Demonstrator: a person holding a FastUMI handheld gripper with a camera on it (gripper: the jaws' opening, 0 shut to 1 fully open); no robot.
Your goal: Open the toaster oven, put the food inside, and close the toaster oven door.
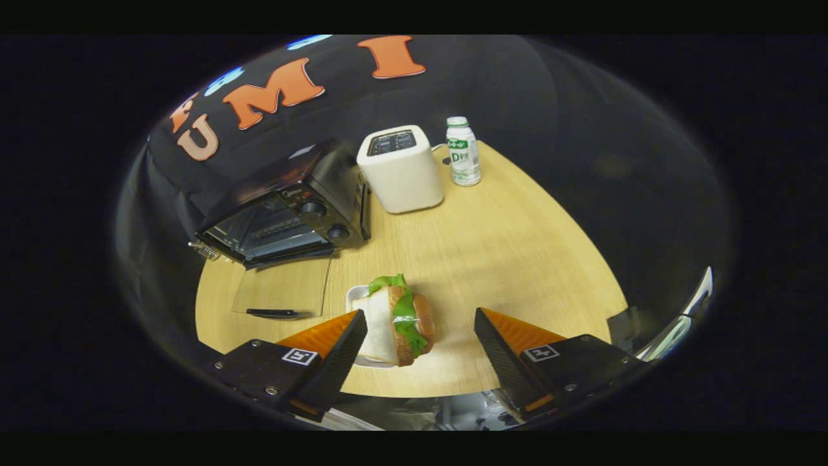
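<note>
Wooden table (517,259); gripper (419,336) spread wide, sandwich (398,320) between fingers.

The handheld two-finger gripper (414,336) has two wedge-shaped fingers (333,343), orange ribbed on the outer faces with black pads on the inner faces; each is mounted on a black plate with silver screws and a small white square marker

We hold our gripper (417,343) above the near edge of the table (517,259), tilted down toward it, fingers spread wide apart with nothing pressed between them; the left finger (336,359) and the right finger (501,356) show black pads with orange backs
</note>
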